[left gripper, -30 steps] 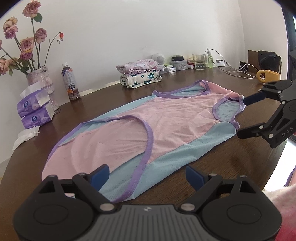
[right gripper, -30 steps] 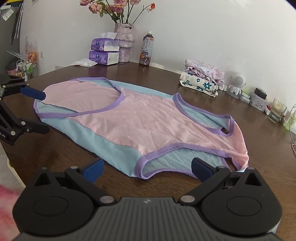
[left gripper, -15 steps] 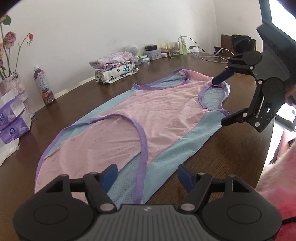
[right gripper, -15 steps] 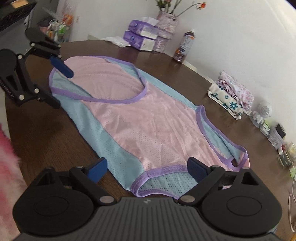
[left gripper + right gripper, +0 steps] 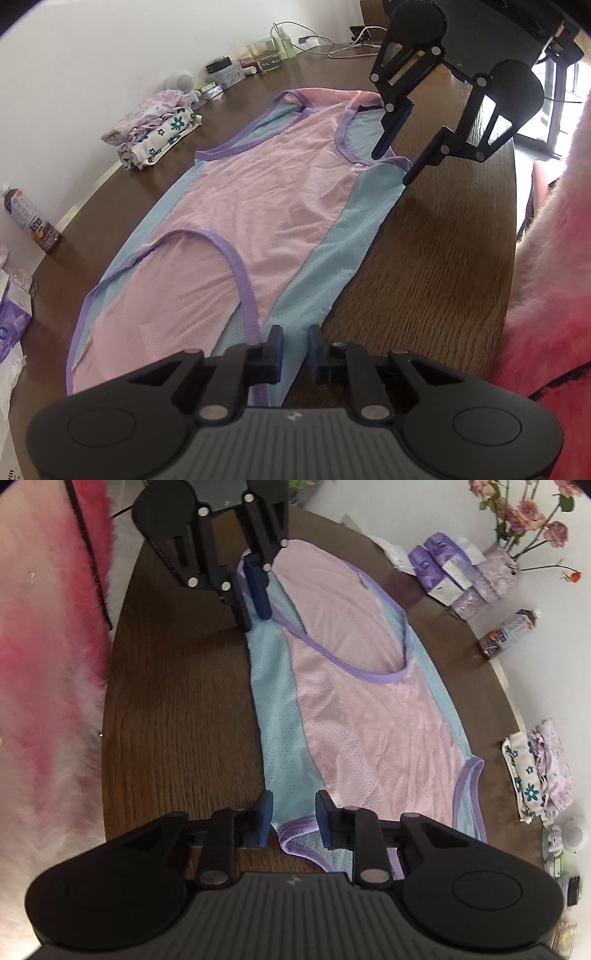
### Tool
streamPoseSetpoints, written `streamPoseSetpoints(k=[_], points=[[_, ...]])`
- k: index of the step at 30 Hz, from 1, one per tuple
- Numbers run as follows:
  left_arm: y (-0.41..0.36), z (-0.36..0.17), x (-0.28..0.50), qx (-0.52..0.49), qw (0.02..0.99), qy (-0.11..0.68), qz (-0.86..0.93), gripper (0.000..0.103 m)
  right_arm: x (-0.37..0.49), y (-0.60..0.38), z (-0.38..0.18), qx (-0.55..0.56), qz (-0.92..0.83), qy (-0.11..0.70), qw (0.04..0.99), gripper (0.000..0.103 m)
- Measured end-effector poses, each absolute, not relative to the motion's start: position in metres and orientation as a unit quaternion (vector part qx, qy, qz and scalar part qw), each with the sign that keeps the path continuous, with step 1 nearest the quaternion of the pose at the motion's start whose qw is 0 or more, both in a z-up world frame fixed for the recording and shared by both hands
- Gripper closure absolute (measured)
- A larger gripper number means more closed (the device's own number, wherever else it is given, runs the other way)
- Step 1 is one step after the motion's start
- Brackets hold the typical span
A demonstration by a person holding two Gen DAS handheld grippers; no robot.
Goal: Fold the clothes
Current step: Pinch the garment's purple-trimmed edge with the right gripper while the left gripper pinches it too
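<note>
My brown wooden table point(image 5: 436, 266) fills most of both views, and the pink, blue and purple sleeveless top point(image 5: 258, 206) lies spread flat along it, its blue side panel running near the table's front edge. To my side, a fluffy pink sleeve point(image 5: 44, 672) crowds the edge of the frame and hides part of the table.

My left gripper point(image 5: 294, 349) sits low over the corner of the top by the purple armhole trim; its fingers stand narrow, with blue fabric showing in the slim gap, but I cannot tell whether they pinch it. My right gripper point(image 5: 293, 818) hangs over the opposite end of the same blue panel, its fingers narrowed with a gap between them, over the purple hem.

Along the wall I see a stack of folded floral clothes point(image 5: 155, 136), well apart from the top. Beyond it stand purple tissue packs point(image 5: 439, 568), a vase of pink roses point(image 5: 498, 565), and a drink bottle point(image 5: 31, 221). Small jars and white cables point(image 5: 332, 44) clutter the far corner.
</note>
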State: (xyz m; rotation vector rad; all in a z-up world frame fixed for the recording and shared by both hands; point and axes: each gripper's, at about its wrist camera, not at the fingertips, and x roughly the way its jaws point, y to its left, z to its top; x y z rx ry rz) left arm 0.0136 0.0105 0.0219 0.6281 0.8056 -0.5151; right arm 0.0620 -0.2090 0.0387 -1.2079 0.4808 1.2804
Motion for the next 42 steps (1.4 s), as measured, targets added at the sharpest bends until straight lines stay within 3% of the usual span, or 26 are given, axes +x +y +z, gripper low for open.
streamPoseSetpoints(k=[17,18,20,24,29,34,38,42], points=[[0.011,0.029,0.037,0.340,0.775,0.422,-0.324,0.084,0.094,-0.200,0.040,-0.541,0.584,0.279,0.537,0.079],[0.012,0.030,0.038,0.338,0.774,0.422,-0.329,0.084,0.096,-0.199,0.040,-0.539,0.585,0.283,0.536,0.081],[0.013,0.030,0.042,0.332,0.774,0.425,-0.333,0.084,0.098,-0.198,0.039,-0.539,0.584,0.287,0.534,0.098],[0.012,0.032,0.047,0.322,0.779,0.425,-0.330,0.084,0.100,-0.197,0.041,-0.535,0.586,0.283,0.539,0.099],[0.005,0.038,0.048,0.286,0.798,0.407,-0.341,0.074,0.106,-0.202,0.052,-0.511,0.581,0.278,0.570,0.099],[-0.008,0.032,0.040,0.312,0.809,0.373,-0.331,0.073,0.111,-0.207,0.065,-0.481,0.578,0.275,0.600,0.099],[-0.015,0.027,0.036,0.332,0.813,0.360,-0.314,0.066,0.114,-0.210,0.072,-0.465,0.574,0.267,0.619,0.099],[-0.022,0.022,0.031,0.353,0.817,0.347,-0.296,0.065,0.112,-0.213,0.074,-0.459,0.572,0.256,0.630,0.099]])
